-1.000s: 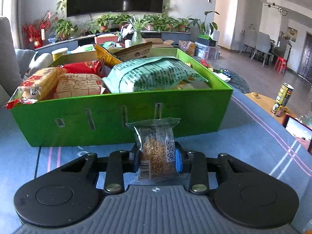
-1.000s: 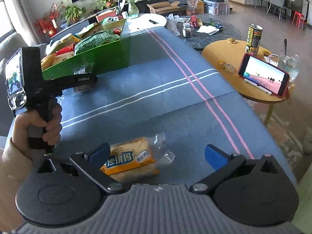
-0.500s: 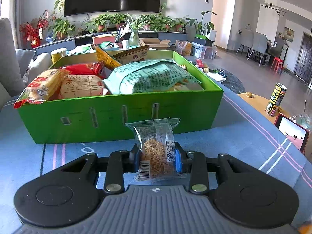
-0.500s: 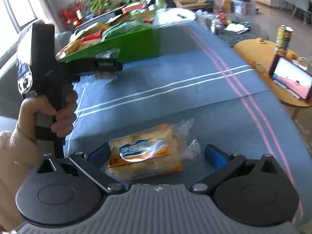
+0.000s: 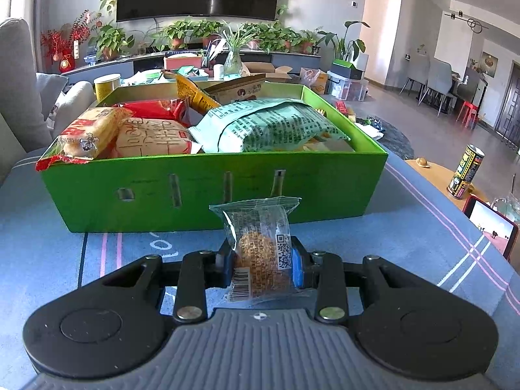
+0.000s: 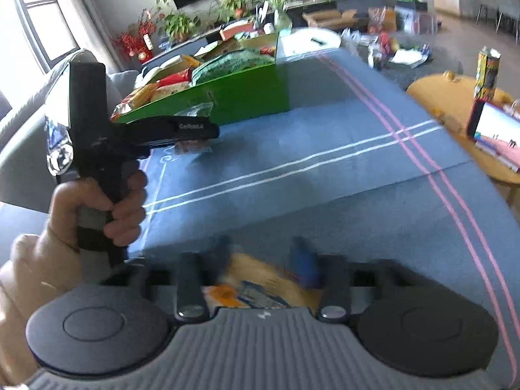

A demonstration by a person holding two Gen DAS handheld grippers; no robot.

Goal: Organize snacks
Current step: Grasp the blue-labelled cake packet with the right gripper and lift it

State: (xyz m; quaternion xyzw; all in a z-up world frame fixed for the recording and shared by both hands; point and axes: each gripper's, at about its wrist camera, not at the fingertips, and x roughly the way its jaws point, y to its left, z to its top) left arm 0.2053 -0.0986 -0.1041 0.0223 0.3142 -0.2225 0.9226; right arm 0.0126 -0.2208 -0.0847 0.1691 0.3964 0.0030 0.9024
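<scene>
My left gripper (image 5: 261,265) is shut on a small clear-wrapped brown snack packet (image 5: 260,243), held upright just in front of the green box (image 5: 211,191). The box is full of snack bags, with a big mint-green bag (image 5: 269,126) on top. My right gripper (image 6: 265,265) has closed on a yellow-orange wrapped cake packet (image 6: 263,287), low over the blue tablecloth; this view is blurred. In the right wrist view the left gripper (image 6: 195,131) shows with the hand holding it, beside the green box (image 6: 234,97).
A blue striped cloth (image 6: 325,169) covers the table. To the right stands a round yellow side table (image 6: 455,97) with a can (image 6: 487,71) and a phone (image 6: 494,130). A sofa is on the left; plants and a TV are behind.
My right gripper's jaws went from wide open around the cake packet to closed on it. My left gripper rose slightly with its packet in front of the box.
</scene>
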